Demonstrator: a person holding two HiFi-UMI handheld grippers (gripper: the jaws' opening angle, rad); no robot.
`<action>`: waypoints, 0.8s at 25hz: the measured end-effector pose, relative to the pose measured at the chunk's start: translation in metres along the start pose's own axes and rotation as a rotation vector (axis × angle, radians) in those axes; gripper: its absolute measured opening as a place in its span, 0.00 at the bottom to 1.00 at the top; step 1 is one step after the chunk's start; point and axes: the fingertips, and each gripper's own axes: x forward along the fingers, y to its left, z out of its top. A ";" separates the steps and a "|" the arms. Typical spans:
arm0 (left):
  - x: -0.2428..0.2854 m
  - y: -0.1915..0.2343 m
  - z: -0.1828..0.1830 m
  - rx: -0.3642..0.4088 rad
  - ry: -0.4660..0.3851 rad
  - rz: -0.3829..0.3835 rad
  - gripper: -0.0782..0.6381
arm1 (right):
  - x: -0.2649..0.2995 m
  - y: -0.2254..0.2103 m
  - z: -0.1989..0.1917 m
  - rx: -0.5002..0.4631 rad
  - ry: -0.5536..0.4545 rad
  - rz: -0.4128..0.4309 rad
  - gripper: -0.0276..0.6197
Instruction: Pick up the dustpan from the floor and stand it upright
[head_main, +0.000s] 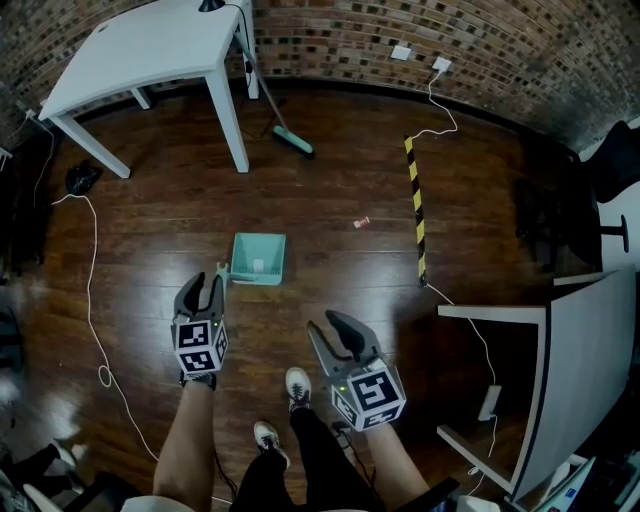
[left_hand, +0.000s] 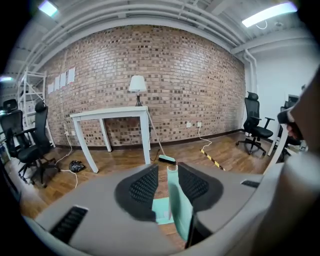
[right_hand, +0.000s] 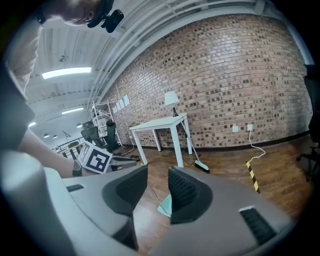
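Observation:
The teal dustpan (head_main: 258, 258) lies on the wooden floor in front of me, its handle end (head_main: 222, 269) toward my left gripper (head_main: 205, 285). In the left gripper view the handle (left_hand: 179, 205) runs between the jaws of the left gripper (left_hand: 168, 175). It lies against the right pad, with a gap to the left pad, and the pan (left_hand: 161, 210) shows below. My right gripper (head_main: 335, 325) hovers open to the right, nothing between its fingers. Its own view shows the right gripper (right_hand: 158, 185) with an edge of the dustpan (right_hand: 165, 206) beyond.
A white table (head_main: 150, 45) stands at the back left, with a teal broom (head_main: 293, 141) leaning beside it. A yellow-black tape strip (head_main: 415, 205) and a small pink scrap (head_main: 362, 222) lie on the floor. A white cable (head_main: 92, 290) runs along the left. A desk (head_main: 580, 360) is at the right.

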 end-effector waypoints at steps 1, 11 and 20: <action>-0.006 0.000 0.001 0.006 -0.003 0.003 0.31 | -0.003 0.002 0.002 0.001 -0.009 -0.001 0.26; -0.080 -0.007 0.015 0.066 -0.009 -0.046 0.11 | -0.039 0.033 0.002 -0.065 0.045 -0.057 0.05; -0.215 -0.044 0.032 0.048 -0.079 -0.173 0.10 | -0.115 0.071 0.001 -0.040 0.019 -0.115 0.02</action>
